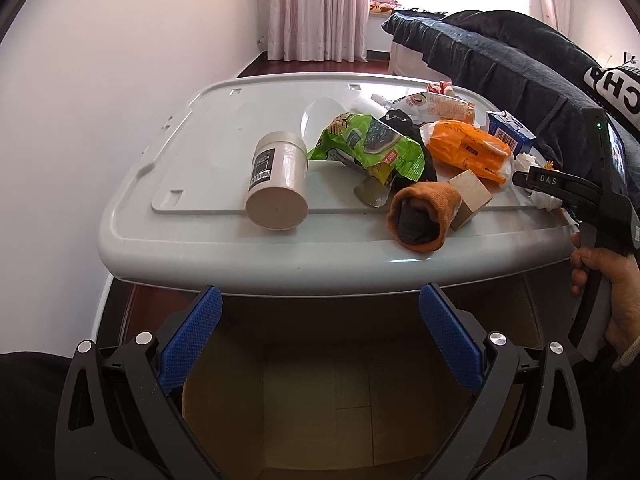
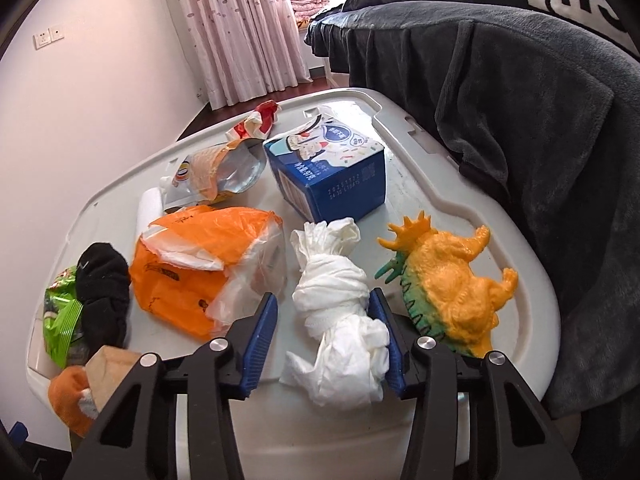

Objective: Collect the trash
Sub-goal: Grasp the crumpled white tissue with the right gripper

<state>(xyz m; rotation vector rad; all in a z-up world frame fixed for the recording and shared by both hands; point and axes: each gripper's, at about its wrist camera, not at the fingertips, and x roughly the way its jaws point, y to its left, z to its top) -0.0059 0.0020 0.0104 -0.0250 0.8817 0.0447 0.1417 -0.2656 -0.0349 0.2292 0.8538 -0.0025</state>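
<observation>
Trash scattered on grey bin lid; tissue wad between right claw's fingers.

Crumpled white tissue wad (image 2: 340,308) lies lengthwise inside the right gripper (image 2: 324,340), against its right pad, gap on the left. Orange plastic bag (image 2: 196,268), partly collapsed, just left of the claw. Blue carton (image 2: 328,176) on its side beyond the wad. Torn foil pouch (image 2: 216,172) and red-white wrapper (image 2: 256,122) farther ahead-left. Green snack wrapper (image 2: 62,316) at far left.
</observation>
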